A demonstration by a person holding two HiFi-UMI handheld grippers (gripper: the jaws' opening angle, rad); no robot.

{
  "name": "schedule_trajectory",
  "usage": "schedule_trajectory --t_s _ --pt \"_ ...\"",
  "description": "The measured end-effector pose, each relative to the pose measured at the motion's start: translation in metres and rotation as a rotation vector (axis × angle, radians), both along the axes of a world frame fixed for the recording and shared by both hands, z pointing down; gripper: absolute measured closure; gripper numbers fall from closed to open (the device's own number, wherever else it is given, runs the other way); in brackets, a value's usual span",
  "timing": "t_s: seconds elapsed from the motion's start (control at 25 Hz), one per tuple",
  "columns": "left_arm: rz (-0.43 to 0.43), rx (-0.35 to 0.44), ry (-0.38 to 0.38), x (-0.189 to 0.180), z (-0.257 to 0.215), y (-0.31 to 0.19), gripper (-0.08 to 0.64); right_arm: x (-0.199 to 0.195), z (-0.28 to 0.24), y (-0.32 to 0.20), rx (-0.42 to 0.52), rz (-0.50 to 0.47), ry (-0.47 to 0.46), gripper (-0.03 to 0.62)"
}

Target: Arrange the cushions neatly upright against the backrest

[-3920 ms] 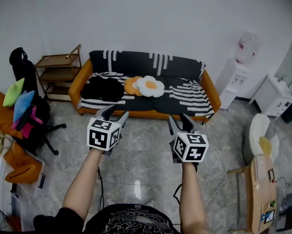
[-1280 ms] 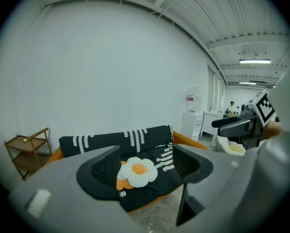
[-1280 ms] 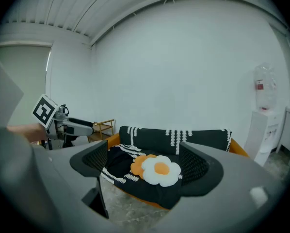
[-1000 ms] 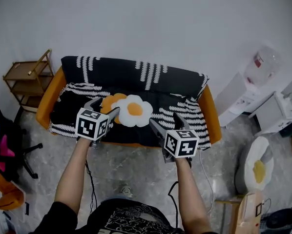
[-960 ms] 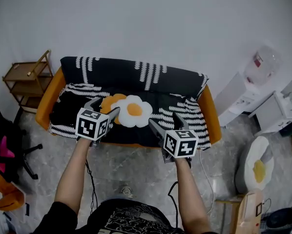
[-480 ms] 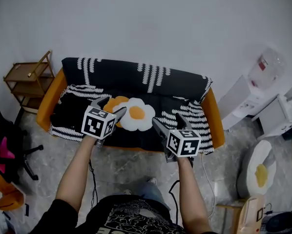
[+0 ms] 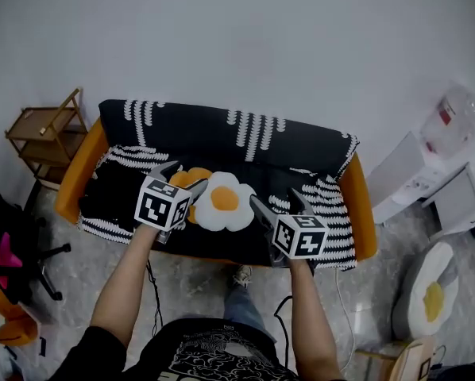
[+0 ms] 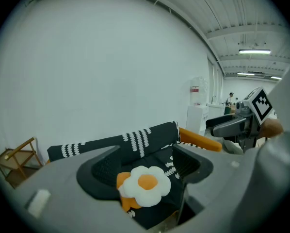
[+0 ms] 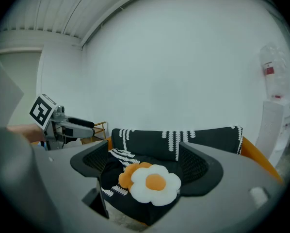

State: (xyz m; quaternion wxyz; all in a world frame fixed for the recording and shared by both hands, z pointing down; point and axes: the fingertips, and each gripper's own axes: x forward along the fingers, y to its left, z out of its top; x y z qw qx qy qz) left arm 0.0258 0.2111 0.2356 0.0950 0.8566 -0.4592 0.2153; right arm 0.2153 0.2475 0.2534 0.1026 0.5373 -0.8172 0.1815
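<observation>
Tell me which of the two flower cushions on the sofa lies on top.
The white flower cushion with the orange centre. It overlaps the all-orange cushion, which only peeks out from beneath one side of it.

An orange sofa (image 7: 73,187) under a black, white-patterned throw (image 7: 301,143) carries a white egg-yolk flower cushion (image 7: 224,201) lying flat, overlapping an orange flower cushion (image 9: 126,174) (half covered).

Soft, even indoor light; shadows faint. White wall (image 7: 245,38) bright, no glare. Ceiling lamps (image 8: 254,51) glow at upper right of left gripper view. Head view sharp, corners dimmed. Gripper views fisheye: black ring at edge, lines bowed, near grey foreground blurred, cushion (image 9: 154,182) in focus.
</observation>
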Motion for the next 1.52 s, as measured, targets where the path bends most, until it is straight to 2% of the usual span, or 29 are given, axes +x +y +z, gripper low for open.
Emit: schedule_trajectory --t_s 0.24,0.44,0.72,1.12,1.36,1.52 --pt "-0.024 -0.033 -0.022 0.028 0.010 -0.077 0.214 0.029 0.010 -0.084 -0.035 -0.026 -0.004 0.115" --pt "-0.075 -0.087 -0.024 0.041 0.027 -0.137 0.214 0.049 0.022 -0.153 -0.079 -0.070 0.003 0.115" --pt "-0.145 -0.190 -0.045 0.041 0.070 -0.189 0.214 0.051 0.063 -0.221 -0.171 -0.144 -0.011 0.117" --pt "-0.239 -0.382 -0.078 0.024 0.164 -0.211 0.213 0.040 0.158 -0.264 -0.342 -0.230 -0.045 0.118" --pt "-0.284 -0.490 -0.074 0.017 0.208 -0.202 0.213 0.033 0.213 -0.267 -0.442 -0.272 -0.056 0.118" --pt "-0.287 -0.541 -0.077 0.010 0.243 -0.202 0.213 0.033 0.250 -0.267 -0.492 -0.298 -0.031 0.118"
